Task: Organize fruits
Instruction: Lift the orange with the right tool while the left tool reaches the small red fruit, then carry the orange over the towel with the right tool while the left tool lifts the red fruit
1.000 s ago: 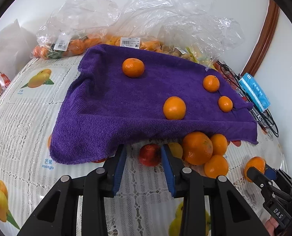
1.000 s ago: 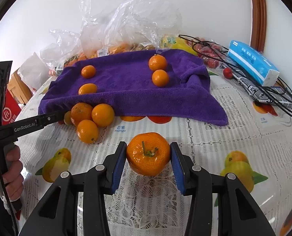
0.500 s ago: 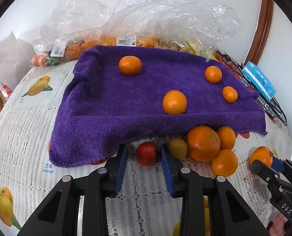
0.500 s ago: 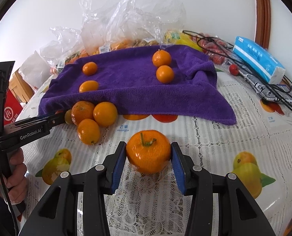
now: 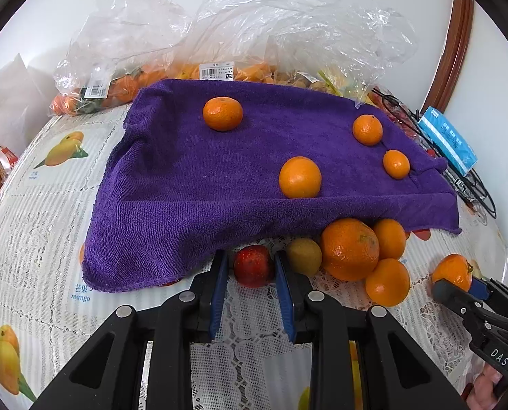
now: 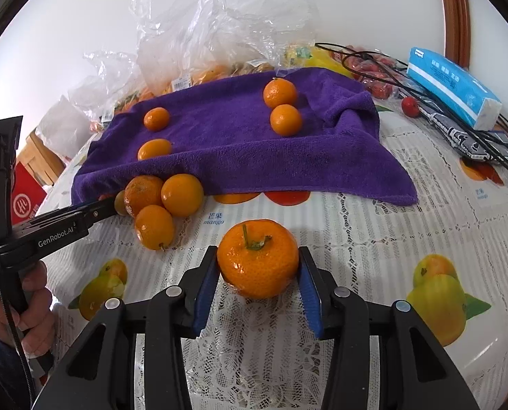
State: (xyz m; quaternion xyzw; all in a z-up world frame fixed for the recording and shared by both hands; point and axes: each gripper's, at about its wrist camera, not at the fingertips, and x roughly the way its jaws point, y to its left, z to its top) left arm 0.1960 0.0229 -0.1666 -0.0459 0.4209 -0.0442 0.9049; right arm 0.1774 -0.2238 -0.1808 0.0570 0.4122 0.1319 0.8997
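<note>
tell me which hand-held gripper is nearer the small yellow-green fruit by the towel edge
Left. The left hand-held gripper, closed on the red fruit, has one finger right beside the yellow-green fruit. The right hand-held gripper holds a stemmed mandarin well clear of it.

left hand-held gripper (image 5: 250, 264) | clamped on red fruit (image 5: 253, 265) | beside purple towel (image 5: 254, 171)

Four tangerines (image 5: 299, 177) on the towel (image 5: 192, 184), fruit cluster (image 5: 349, 248) before its front edge, bags (image 5: 219, 34) behind.

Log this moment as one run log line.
left tongs: shut on red fruit | right tongs: shut on stemmed orange | purple towel: four oranges
</note>
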